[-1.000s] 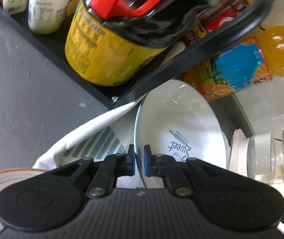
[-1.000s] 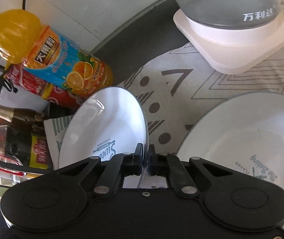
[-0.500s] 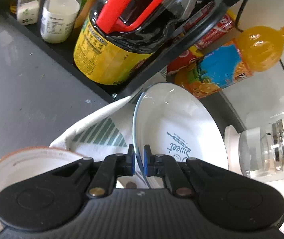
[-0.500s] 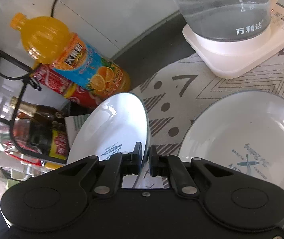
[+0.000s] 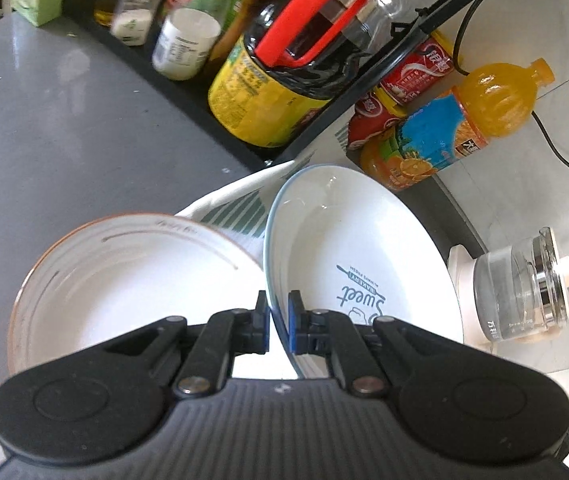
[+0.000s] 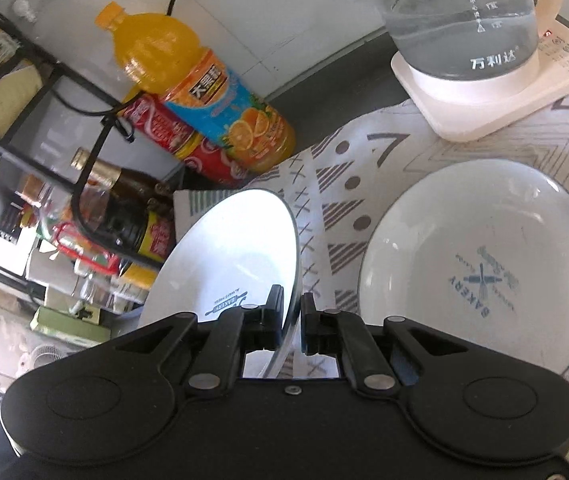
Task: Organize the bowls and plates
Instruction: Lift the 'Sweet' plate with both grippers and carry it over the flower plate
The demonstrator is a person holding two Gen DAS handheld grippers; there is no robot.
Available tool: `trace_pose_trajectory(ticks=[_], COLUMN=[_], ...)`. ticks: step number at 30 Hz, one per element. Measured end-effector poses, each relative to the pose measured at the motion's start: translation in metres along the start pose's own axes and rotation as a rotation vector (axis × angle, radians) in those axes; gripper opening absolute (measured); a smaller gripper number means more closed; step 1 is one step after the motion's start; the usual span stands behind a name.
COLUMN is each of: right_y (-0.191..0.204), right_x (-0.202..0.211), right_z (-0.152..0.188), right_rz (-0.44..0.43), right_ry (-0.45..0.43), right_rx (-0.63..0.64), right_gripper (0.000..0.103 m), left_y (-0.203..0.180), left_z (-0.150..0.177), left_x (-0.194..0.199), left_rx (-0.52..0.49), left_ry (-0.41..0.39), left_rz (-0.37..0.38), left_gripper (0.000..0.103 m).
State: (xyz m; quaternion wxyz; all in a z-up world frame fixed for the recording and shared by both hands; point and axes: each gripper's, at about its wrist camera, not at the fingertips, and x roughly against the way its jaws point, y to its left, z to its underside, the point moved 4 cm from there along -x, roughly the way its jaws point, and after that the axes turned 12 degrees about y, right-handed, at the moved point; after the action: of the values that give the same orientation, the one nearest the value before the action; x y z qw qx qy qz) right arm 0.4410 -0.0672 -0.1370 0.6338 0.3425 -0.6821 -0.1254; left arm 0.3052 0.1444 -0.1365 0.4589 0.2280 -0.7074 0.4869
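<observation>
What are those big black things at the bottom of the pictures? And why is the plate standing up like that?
Those black things are two pinching tools, one in each of a person's hands. A little camera sits on each tool and looks along its two fingers, so you get one picture from the left hand and one from the right.

The left gripper and the right gripper both pinch the rim of the same white "Sweet" plate, one on each side, holding it tilted up off the counter.

Below lie a patterned cloth, a second plate with "Bakery" printed on it and a white bowl with an orange rim. Nearby are an orange juice bottle, a glass kettle and a rack of sauce bottles.
</observation>
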Motion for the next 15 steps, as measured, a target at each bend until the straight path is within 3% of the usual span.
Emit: trace_pose_trajectory(ticks=[15], right_y=[0.007], right_x=[0.006], right_z=[0.04], right_rz=[-0.023], right_ry=[0.058], right_rx=[0.097], right_gripper=[0.009], left_y=[0.036], left_z=[0.046], left_x=[0.033], left_rx=[0.079], left_ry=[-0.046], left_rz=[-0.029], left_gripper=[0.006])
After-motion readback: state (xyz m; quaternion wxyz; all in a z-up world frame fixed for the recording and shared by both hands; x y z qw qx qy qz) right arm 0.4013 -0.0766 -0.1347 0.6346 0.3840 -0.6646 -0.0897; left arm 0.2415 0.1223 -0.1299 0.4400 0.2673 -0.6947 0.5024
